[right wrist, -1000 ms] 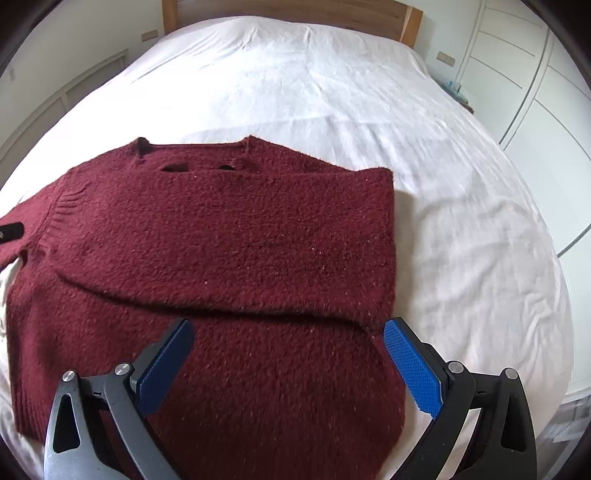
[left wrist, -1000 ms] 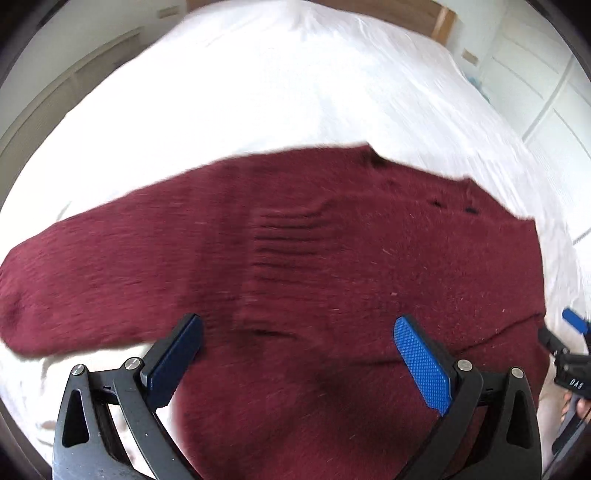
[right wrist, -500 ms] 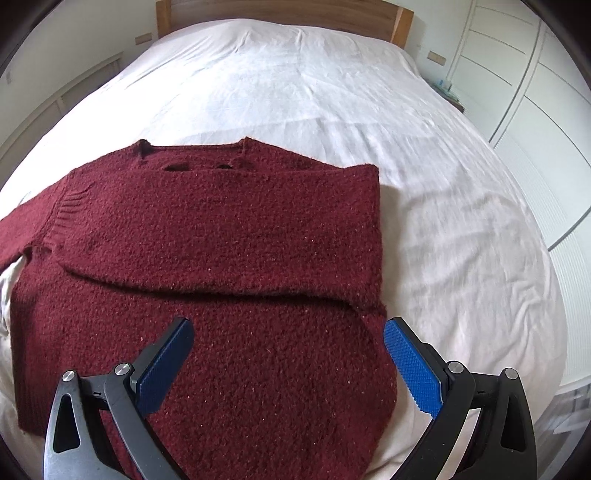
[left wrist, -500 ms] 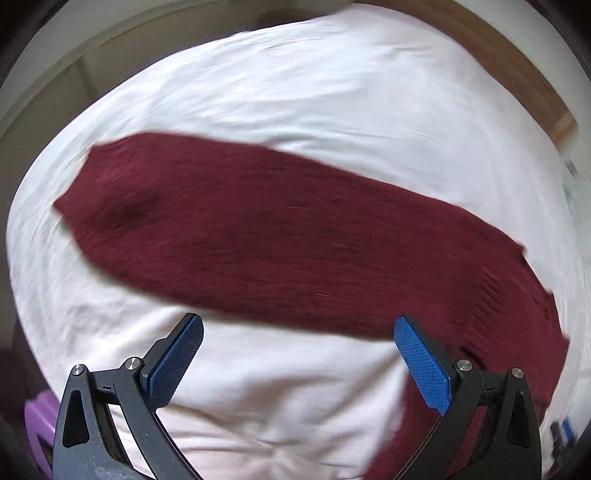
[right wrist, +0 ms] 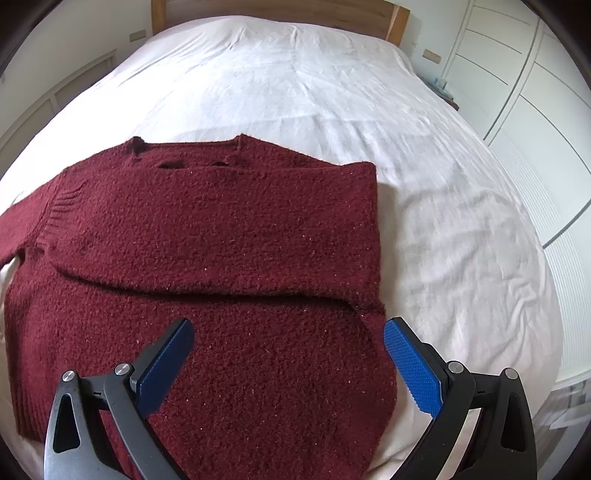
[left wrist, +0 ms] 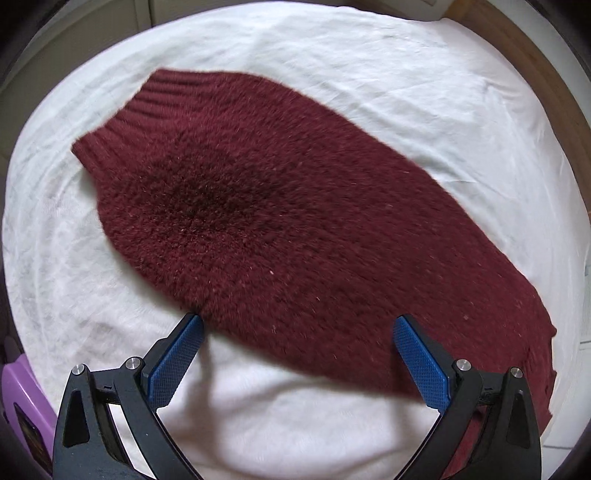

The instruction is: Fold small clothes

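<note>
Bright, soft daylight in both views; fisheye bending and dark vignetting at edges; slight blur in the left view.

open white bed (right wrist: 424,177) beyond sweater (right wrist: 221,229) (right side bare), headboard (right wrist: 277,7) behind

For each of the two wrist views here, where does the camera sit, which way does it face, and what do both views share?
Left wrist: sits behind the open left gripper, looking down along its fingers at the outstretched sleeve with its ribbed cuff; only its own blue pads show.
Right wrist: sits behind the open right gripper, facing up the bed towards the headboard, over the sweater body; only its own pads show.
Shared: the same maroon sweater on the white sheet.
</note>
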`<state>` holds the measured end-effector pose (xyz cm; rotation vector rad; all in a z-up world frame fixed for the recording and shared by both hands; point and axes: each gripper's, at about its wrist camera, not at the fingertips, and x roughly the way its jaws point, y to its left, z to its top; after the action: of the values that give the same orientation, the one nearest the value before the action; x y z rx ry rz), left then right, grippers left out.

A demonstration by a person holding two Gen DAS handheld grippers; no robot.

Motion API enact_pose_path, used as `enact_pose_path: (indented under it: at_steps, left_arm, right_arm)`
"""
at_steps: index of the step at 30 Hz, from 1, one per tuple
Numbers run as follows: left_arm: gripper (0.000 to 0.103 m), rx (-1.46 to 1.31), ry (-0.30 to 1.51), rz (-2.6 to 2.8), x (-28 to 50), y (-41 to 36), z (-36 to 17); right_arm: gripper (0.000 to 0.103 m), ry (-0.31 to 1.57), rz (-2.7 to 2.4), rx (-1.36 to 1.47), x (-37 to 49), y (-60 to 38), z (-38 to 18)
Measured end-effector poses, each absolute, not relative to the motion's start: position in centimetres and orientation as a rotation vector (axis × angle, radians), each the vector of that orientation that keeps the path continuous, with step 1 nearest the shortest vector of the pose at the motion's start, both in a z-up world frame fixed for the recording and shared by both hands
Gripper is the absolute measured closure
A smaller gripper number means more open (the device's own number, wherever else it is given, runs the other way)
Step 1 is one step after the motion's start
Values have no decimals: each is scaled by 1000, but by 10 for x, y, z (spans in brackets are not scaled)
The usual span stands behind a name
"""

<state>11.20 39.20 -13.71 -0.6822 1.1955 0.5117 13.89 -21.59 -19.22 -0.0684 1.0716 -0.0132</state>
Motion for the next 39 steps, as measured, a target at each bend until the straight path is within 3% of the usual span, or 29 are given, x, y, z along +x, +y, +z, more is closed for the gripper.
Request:
enact_pose_path:
  at_steps: [5, 8, 10, 11, 13, 15, 27, 39]
  left_arm:
    - [3, -682, 1194, 517, 111, 404, -139]
    - [15, -680, 1192, 523, 115, 407, -144]
    - [43, -664, 1186, 524, 118, 408, -146]
    - [51, -662, 1182, 517, 118, 409, -145]
    - [82, -684, 1166, 473, 117, 414, -145]
    - [90, -703, 1160, 440, 117, 416, -142]
    - [92, -436, 1120, 293, 138, 339, -72]
    - [92, -217, 1094, -37, 189, 154, -31]
  right_arm:
    - [1, 1088, -10, -74, 139, -216, -199]
    - [1, 1092, -10, -70, 140, -217, -201]
    - [0, 1092, -10, -65, 140, -218, -202]
    - [1, 1091, -10, -64, 141, -219, -202]
    - [1, 1090, -6, -61, 140, -219, -202]
    - [0, 1089, 0, -60, 140, -219, -202]
    - [0, 1052, 4, -64, 143, -227, -190]
    - [1, 1074, -1, -1, 157, -251, -186]
